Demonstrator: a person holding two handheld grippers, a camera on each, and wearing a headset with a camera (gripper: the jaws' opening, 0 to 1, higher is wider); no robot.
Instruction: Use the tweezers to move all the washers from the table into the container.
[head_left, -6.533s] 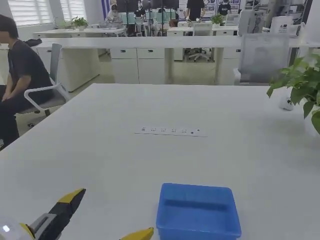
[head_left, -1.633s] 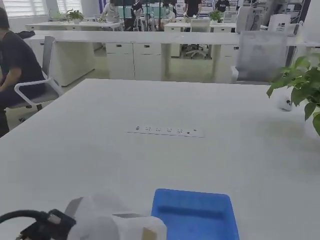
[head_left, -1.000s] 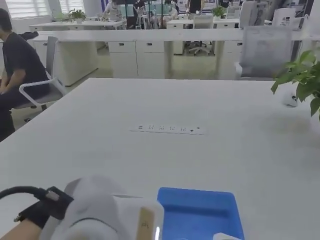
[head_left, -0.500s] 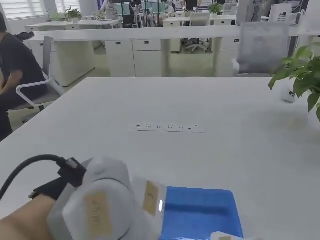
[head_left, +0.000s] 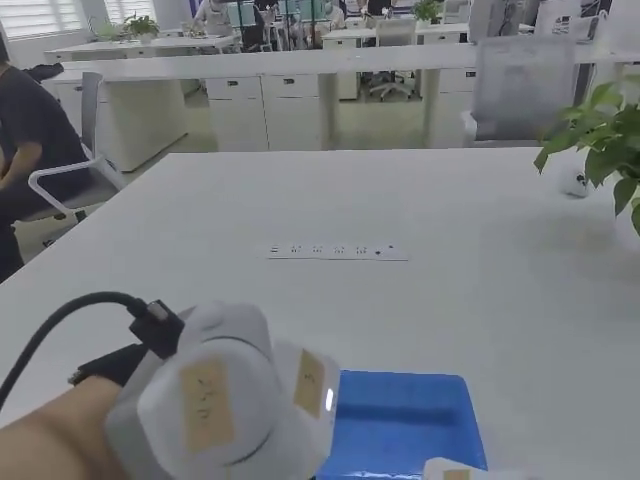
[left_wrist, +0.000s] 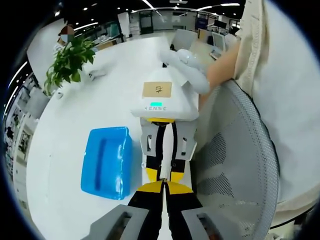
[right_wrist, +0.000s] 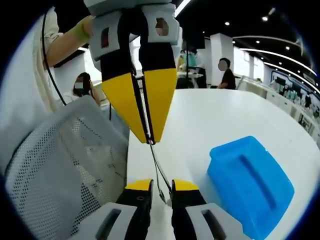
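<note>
Holding tweezers (right_wrist: 156, 170) in the tightly closed left gripper (right_wrist: 149, 141), left of the bin (right_wrist: 250, 185). Straddling their other end with right gripper (right_wrist: 161, 187), slightly parted; grip unclear.

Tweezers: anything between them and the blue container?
Nothing visible. In the right gripper view, bare table lies between the tweezers, pinched in the left gripper, and the blue container.

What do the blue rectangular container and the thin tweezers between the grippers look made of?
The blue rectangular container looks like moulded plastic: uniform saturated blue, rounded corners, soft dull sheen. The thin tweezers are probably metal: two very slim grey strips running from the left gripper, whose yellow jaws are shut on them, toward the right gripper; too thin to judge the finish.
</note>
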